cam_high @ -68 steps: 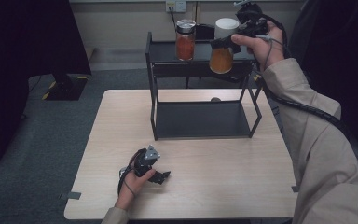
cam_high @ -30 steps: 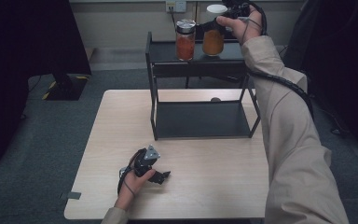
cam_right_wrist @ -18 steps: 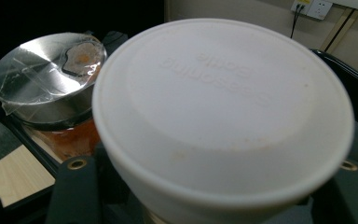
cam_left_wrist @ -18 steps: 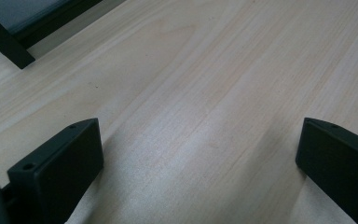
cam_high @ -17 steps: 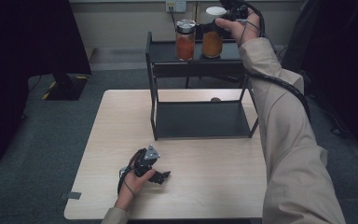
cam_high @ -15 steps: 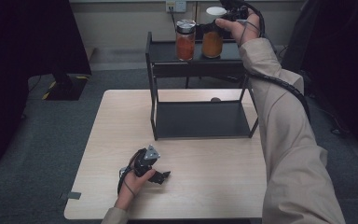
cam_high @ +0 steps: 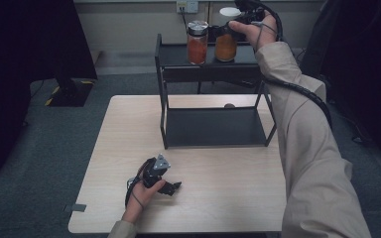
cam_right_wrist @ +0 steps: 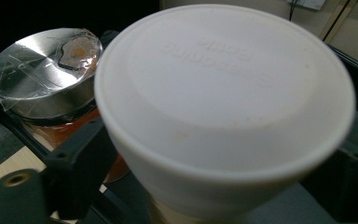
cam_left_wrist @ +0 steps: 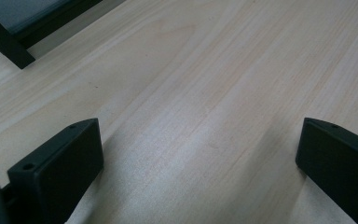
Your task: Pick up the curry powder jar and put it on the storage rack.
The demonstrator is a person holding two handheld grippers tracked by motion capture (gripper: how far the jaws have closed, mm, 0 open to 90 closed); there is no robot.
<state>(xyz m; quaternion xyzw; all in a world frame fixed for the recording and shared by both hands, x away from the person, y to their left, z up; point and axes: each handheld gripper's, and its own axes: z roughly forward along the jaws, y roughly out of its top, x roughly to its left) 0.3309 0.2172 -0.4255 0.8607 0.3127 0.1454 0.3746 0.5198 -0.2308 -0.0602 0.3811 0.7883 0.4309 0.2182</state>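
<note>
Two jars [cam_high: 197,42] [cam_high: 225,42] on one black rack [cam_high: 164,99]; right tool [cam_high: 228,30] just opening around the white-lidded one; left tool [cam_high: 171,187] open, empty.

The white-lidded jar [cam_high: 225,40] of orange contents stands upright on the shelf's top, beside a metal-lidded jar [cam_high: 197,42].

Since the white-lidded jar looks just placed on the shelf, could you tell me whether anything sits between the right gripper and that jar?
Nothing does. The right gripper has its jaws on either side of the white-lidded jar on the shelf's top; they have just been opening. The metal-lidded jar stands beside it, not between.
</note>
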